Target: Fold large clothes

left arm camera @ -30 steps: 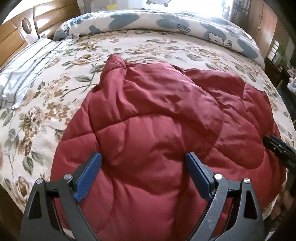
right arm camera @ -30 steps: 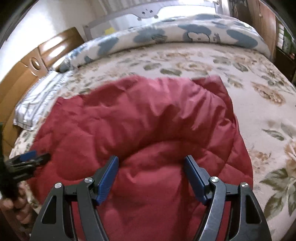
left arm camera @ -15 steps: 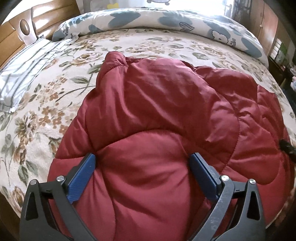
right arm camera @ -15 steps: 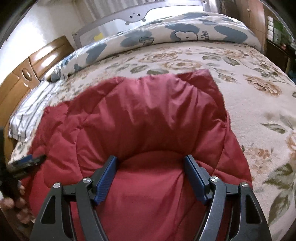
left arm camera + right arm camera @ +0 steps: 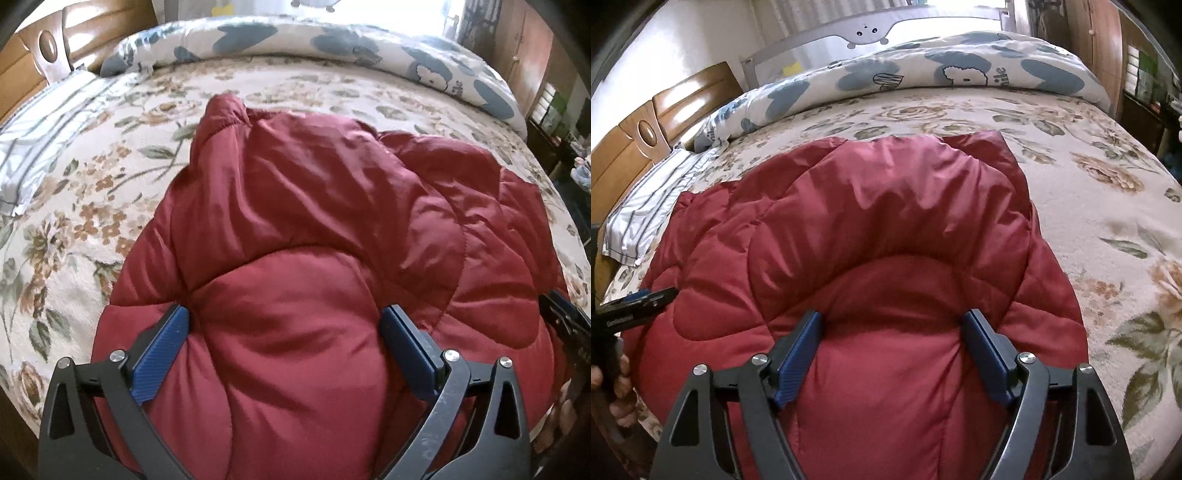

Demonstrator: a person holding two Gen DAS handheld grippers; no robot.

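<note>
- The left gripper (image 5: 284,321) has its jaws spread wide, blue pads (image 5: 162,350) pressing into the puffy near edge of the red quilted jacket (image 5: 332,229), which bulges between them.
- The jacket lies in the middle of the floral bedspread (image 5: 1108,192), near its front edge.
- The right gripper (image 5: 892,325) is likewise wide, straddling the jacket's right near edge.

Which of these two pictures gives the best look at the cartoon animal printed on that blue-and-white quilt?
The right wrist view: the cartoon animal on the quilt faces the camera, with lettering beside it. In the left wrist view it is smaller and blurred.
</note>
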